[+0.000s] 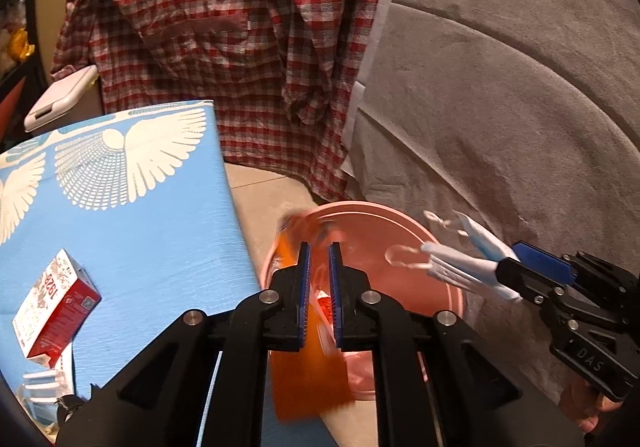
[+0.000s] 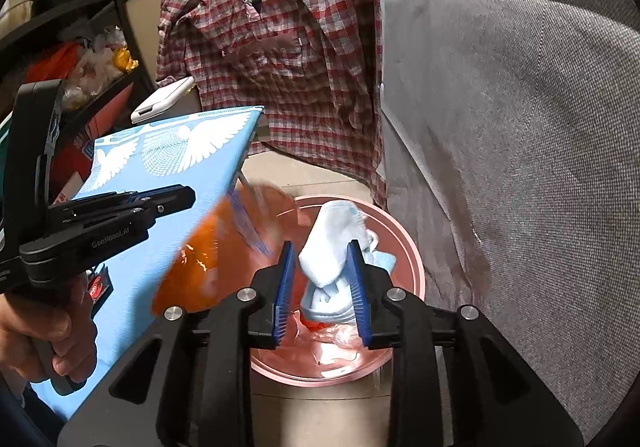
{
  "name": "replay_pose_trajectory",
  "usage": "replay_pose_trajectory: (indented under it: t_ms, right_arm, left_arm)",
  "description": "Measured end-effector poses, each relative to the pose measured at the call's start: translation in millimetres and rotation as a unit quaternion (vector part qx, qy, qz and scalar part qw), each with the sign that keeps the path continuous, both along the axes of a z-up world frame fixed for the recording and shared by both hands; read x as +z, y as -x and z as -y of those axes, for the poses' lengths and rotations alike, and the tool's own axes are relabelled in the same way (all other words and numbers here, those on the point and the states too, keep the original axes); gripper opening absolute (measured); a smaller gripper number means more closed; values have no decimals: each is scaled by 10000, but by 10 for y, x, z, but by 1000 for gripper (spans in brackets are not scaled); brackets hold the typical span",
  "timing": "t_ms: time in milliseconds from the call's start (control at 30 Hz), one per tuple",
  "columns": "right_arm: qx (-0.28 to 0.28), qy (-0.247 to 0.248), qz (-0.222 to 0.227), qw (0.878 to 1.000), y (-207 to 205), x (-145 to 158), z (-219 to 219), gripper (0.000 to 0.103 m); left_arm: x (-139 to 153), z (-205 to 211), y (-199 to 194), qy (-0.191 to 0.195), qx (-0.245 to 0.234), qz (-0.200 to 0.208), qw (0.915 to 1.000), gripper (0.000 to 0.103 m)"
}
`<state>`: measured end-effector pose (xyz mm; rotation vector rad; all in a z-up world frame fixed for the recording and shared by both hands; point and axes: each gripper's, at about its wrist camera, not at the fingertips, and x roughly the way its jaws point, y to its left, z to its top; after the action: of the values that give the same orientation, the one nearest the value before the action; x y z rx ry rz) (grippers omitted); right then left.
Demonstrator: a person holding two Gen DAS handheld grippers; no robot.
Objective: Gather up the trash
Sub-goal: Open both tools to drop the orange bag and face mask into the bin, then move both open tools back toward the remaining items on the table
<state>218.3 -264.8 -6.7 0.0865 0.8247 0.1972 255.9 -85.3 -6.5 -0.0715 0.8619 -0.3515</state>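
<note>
Left gripper (image 1: 319, 267): nearest the lens, fingers parted a crack; a blurred orange wrapper (image 1: 308, 379) lies between and below them, apparently slipping free rather than pinched.
Sofa (image 1: 520, 87): grey, filling the right side.
Shirt (image 1: 224, 39): red check, hanging behind.
Bench (image 1: 152, 231): blue top with white wing print, left of the bin; a red and white carton (image 1: 52, 307) lies on it, well apart from the fingers.
Bin (image 2: 414, 263): pink, on the floor beside the bench edge, directly below both grippers.
Right gripper (image 2: 322, 279): fingers loosened; the pale blue face mask (image 2: 332, 243) stands between them, long axis along the fingers, only the right-hand pad seeming to touch.
Key relation: both pieces hang straight over the bin mouth, so each should drop in; I judge the mask, nearer the middle, the safer fall.
</note>
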Motion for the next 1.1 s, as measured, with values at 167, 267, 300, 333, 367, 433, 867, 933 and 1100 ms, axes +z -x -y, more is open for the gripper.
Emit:
replay_pose_trajectory:
  t_ms: [167, 267, 300, 333, 367, 433, 867, 933, 1100]
  right_arm:
    - [43, -8, 0, 10000, 8, 11, -35, 33]
    - [73, -10, -13, 10000, 19, 12, -49, 38]
    - [84, -2, -19, 10000, 23, 6, -55, 40]
    - [94, 10, -22, 10000, 25, 4, -63, 42]
    - [114, -4, -38, 9999, 25, 1, -69, 42]
    - [125, -179, -147, 9997, 12, -16, -44, 48]
    - [312, -56, -287, 9991, 27, -59, -202, 53]
    - [345, -134, -277, 9989, 31, -42, -199, 53]
    - [232, 116, -204, 9995, 54, -5, -241, 53]
  left_arm:
    - [25, 33, 51, -24, -122, 34, 9999, 11]
    - [58, -6, 69, 24, -89, 57, 9999, 11]
    - [67, -17, 74, 28, -84, 66, 9999, 11]
    - [83, -32, 84, 34, -81, 83, 9999, 11]
    - [100, -46, 96, 31, -78, 103, 9999, 11]
    - [133, -77, 120, 27, -70, 144, 9999, 11]
    - [353, -546, 270, 8, 165, 371, 9992, 11]
    - [388, -631, 305, -1, 207, 407, 9990, 11]
    - [516, -873, 432, -1, 300, 545, 9981, 11]
